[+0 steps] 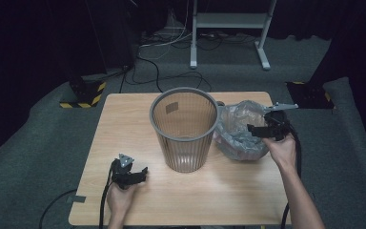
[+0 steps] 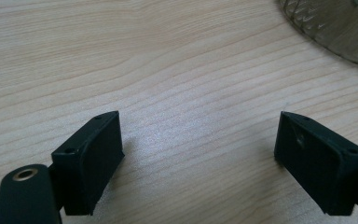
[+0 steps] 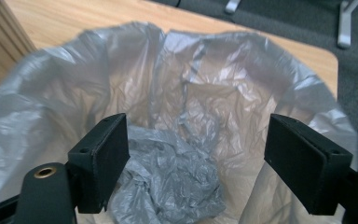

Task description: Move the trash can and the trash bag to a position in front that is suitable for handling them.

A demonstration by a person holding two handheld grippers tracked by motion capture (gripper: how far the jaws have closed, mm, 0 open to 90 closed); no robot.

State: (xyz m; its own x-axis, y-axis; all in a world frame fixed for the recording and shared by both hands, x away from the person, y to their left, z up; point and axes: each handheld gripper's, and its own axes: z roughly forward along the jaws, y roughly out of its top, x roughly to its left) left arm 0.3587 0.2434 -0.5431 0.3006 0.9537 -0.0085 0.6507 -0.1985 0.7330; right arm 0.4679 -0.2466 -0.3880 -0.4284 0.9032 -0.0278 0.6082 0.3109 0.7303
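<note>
High view: grey wastebasket [image 1: 184,129] upright mid-table [image 1: 124,143], unlined; crumpled grey bin bag [image 1: 240,131] just beside it, right gripper [image 1: 261,129] at the bag, left gripper [image 1: 140,174] resting near the front edge. Left gripper view: jaws wide apart, empty, over bare wood. Right gripper view: jaws spread, nothing pinched, poised over the bag's open mouth. Judged barely begun: bag not yet grasped, lining left to do.

You will find no legible text, brand, number or sign here. The bin [image 1: 185,128], standing mid-table, carries a small label [image 1: 171,108] high on its wall; its print is too small to read.
</note>
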